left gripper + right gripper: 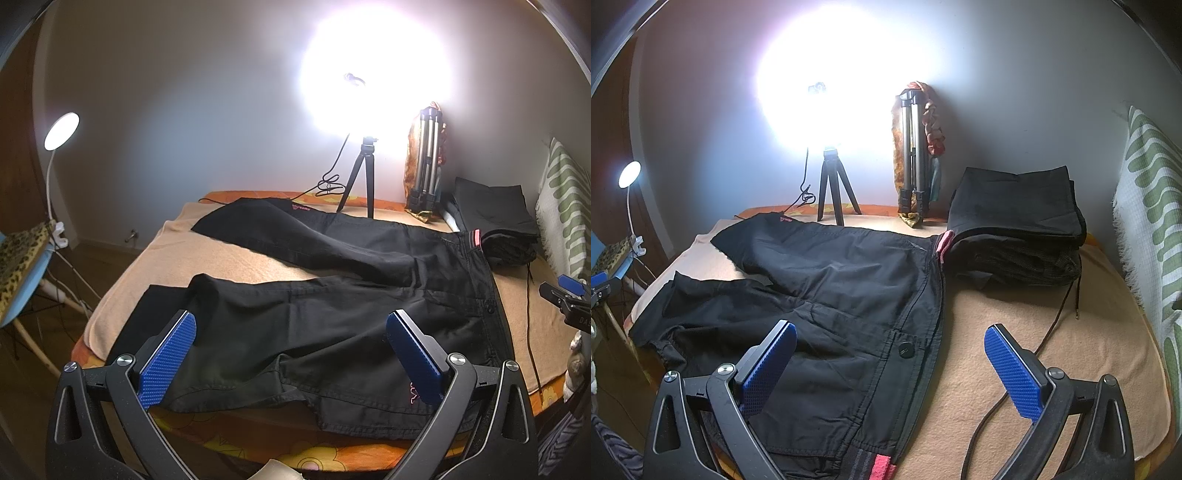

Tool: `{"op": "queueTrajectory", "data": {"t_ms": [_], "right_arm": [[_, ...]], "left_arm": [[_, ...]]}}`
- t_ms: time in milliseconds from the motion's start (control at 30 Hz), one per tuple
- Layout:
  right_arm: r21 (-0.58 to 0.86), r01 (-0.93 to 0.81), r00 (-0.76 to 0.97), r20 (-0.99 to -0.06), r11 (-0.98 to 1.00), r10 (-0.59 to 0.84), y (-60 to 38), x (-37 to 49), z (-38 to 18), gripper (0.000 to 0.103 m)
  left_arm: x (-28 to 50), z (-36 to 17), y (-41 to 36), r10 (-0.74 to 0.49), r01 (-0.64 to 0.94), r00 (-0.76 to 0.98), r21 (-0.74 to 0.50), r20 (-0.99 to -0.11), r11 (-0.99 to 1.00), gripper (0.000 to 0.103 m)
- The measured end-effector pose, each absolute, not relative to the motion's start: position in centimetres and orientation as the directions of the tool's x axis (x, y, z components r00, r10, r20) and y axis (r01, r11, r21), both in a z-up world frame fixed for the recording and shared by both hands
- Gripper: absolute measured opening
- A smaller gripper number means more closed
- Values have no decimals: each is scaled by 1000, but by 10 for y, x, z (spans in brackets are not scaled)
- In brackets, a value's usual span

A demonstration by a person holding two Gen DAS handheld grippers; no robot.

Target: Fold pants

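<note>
Pants [332, 291] of black cloth lie spread flat on a peach blanket [207, 258] that covers the bed, the two legs splayed apart toward the left and the waistband, with its pink tab [946, 240], toward the right. The left gripper [291, 354] hovers over the near leg, its jaws spread wide with the blue pads [168, 360] clear of the cloth and nothing between them. The right gripper [890, 365] hangs above the waist end near the button [905, 349], jaws likewise wide apart and empty, one pad over the pants and the other over bare blanket. A stack of folded dark clothes [1015, 229] sits just beyond the waistband, touching it at the pink tab. A dark cord [1045, 332] trails across the blanket from that stack. At the far edge stand a small tripod [834, 192] beneath a glaring light [846, 74] and a folded silver tripod [912, 155] against the wall.
</note>
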State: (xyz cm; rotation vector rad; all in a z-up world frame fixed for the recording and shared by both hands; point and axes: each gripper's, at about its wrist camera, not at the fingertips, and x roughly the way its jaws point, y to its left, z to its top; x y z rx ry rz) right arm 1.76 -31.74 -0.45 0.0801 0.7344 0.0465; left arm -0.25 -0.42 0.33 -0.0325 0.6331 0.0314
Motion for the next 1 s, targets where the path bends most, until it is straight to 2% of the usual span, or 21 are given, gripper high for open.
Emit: {"op": "queueTrajectory", "data": {"t_ms": [1000], "right_arm": [[96,-21,737,-671,995,81,-310,17,-7,103]], "left_arm": [[-3,2,-5,21,-38,806,-17,-592,999,103]]}}
